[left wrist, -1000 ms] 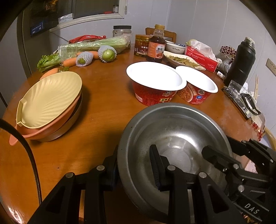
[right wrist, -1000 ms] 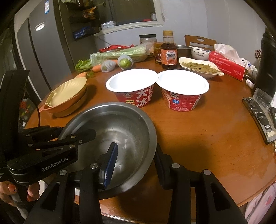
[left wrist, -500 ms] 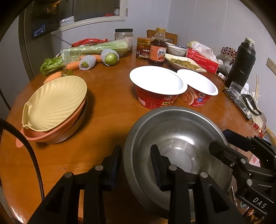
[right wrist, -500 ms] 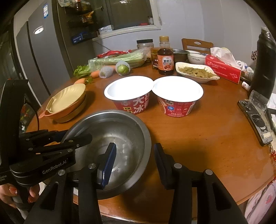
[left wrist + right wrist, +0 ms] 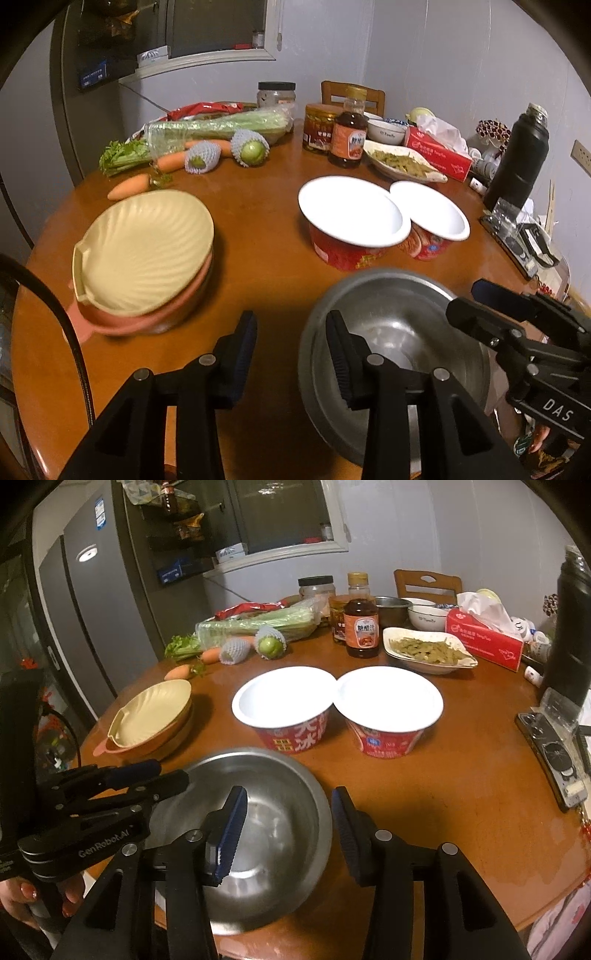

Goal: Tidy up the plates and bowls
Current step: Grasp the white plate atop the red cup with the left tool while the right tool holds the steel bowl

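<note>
A steel bowl (image 5: pixel 402 332) (image 5: pixel 266 812) stands on the round wooden table's near edge. My left gripper (image 5: pixel 291 350) is open, its right finger over the bowl's left rim. My right gripper (image 5: pixel 288 823) is open, its fingers either side of the bowl's right rim without touching it. A cream shell-shaped plate (image 5: pixel 147 247) (image 5: pixel 155 712) tops a pink dish on a stack at the left. Two red instant-noodle bowls (image 5: pixel 351 221) (image 5: pixel 284 705) stand mid-table.
At the back are celery (image 5: pixel 221 125), carrots, wrapped fruit, a sauce bottle (image 5: pixel 362 624), jars, a dish of greens (image 5: pixel 428 653) and a tissue box (image 5: pixel 484 635). A black flask (image 5: pixel 521 155) and a scale (image 5: pixel 554 753) are at the right. A fridge (image 5: pixel 92 620) stands left.
Both grippers have drawn back and upward from the steel bowl. Their fingers have spread wider, and the bowl rim is no longer clamped.
</note>
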Motion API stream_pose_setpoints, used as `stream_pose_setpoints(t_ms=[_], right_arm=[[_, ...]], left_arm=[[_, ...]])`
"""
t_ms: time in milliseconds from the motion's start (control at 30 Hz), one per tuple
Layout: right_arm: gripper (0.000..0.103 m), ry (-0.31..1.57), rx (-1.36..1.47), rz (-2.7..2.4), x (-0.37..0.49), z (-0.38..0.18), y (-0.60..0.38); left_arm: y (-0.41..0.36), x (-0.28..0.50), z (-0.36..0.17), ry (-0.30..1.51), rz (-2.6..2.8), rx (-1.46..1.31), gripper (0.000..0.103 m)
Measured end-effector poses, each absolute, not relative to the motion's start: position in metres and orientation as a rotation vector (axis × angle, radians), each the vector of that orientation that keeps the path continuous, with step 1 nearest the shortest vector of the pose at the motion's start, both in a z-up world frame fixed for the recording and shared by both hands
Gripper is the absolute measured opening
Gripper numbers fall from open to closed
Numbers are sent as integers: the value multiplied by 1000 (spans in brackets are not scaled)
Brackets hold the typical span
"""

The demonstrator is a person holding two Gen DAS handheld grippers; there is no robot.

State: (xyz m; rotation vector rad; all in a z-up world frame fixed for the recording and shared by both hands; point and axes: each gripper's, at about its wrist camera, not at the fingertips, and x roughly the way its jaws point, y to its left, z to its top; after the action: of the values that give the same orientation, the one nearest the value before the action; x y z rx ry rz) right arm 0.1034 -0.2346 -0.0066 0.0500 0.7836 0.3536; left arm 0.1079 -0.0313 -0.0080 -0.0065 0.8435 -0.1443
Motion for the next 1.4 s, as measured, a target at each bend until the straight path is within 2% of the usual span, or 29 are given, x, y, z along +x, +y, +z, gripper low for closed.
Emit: stream_pose_setpoints(t_ms=[400, 933, 1100, 1167, 1233, 1300, 1400], right_arm=[[50, 859, 157, 398, 161, -12, -228], [50, 915, 233, 421, 218, -21, -234], [44, 911, 228, 420, 227, -23, -234], [36, 916, 211, 417, 230, -25, -231], [34, 922, 195, 416, 232, -28, -229], [33, 918, 176, 418, 232, -29, -226], [33, 905, 151, 414, 231, -26, -224]], left_arm=[[-31, 168, 8, 860, -145, 4, 39], [-45, 230, -6, 961, -178, -37, 39], [-48, 242, -15, 987, -213, -66, 39], [-49, 244, -18, 997, -221, -71, 39], [-50, 246, -20, 1006, -237, -83, 38], [-52, 246, -21, 1006, -247, -83, 33], [-52, 245, -19, 996, -250, -84, 32]])
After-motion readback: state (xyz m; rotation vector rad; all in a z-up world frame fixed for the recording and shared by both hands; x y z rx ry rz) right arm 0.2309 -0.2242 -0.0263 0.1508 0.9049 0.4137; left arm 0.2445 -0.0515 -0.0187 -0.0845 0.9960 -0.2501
